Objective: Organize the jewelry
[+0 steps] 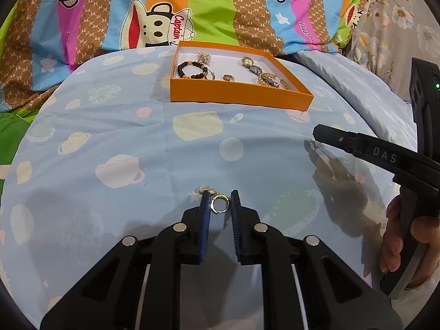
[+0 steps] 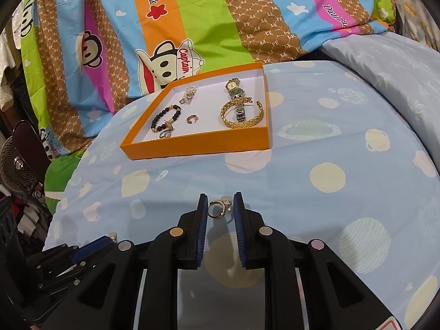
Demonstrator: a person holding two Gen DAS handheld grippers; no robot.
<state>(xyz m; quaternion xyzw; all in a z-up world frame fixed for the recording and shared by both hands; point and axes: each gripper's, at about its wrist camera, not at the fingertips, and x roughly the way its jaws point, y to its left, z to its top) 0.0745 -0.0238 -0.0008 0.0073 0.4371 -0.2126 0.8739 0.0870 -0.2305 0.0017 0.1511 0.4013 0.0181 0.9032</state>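
An orange tray (image 1: pixel 239 93) (image 2: pixel 198 144) sits on the blue bedsheet and holds a black bead bracelet (image 1: pixel 191 68) (image 2: pixel 165 118), a watch (image 1: pixel 251 64) (image 2: pixel 235 89), a gold bangle (image 2: pixel 242 112), a small ring (image 1: pixel 227 77) (image 2: pixel 191 119) and a pearl piece (image 1: pixel 205 55) (image 2: pixel 188 93). My left gripper (image 1: pixel 220 202) has its jaws partly open around a gold hoop earring (image 1: pixel 219 205) lying on the sheet. My right gripper (image 2: pixel 220 206) has its jaws partly open around another gold earring (image 2: pixel 217 208) on the sheet.
A colourful cartoon-print quilt (image 1: pixel 165 13) (image 2: pixel 192 27) is bunched up behind the tray. The right gripper's body and the holding hand (image 1: pixel 407 220) stand at the right of the left wrist view. The left gripper's body (image 2: pixel 55 261) and a fan (image 2: pixel 16 165) are at the left of the right wrist view.
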